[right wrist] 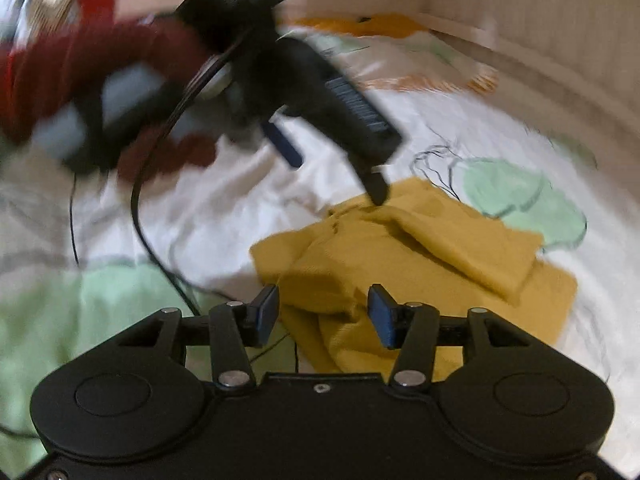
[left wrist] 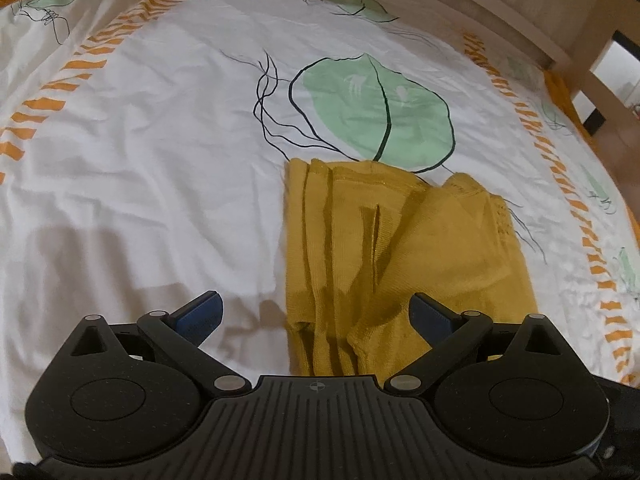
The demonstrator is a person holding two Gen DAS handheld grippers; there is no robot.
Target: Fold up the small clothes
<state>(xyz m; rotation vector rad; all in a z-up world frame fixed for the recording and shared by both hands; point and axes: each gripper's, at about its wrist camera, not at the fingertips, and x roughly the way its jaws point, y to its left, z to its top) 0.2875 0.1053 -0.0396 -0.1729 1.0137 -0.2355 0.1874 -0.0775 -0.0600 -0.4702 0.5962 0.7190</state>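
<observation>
A mustard-yellow knit garment (left wrist: pixel 384 256) lies folded in layers on the white bedsheet (left wrist: pixel 140 152). My left gripper (left wrist: pixel 316 314) is open wide and empty, hovering over the garment's near edge; its right pad is above the cloth, its left pad above bare sheet. In the right wrist view the same garment (right wrist: pixel 420 264) lies ahead, with a folded flap on top. My right gripper (right wrist: pixel 323 316) is open and empty just above the garment's near corner. The left gripper (right wrist: pixel 340 136) shows there too, blurred, open above the garment's far edge.
The sheet has green leaf prints (left wrist: pixel 376 108) and an orange striped border (left wrist: pixel 576 200). A wooden bed frame (left wrist: pixel 520 12) runs along the far and right side. A black cable (right wrist: pixel 140 208) trails across the sheet. A red sleeve (right wrist: pixel 80 64) holds the left gripper.
</observation>
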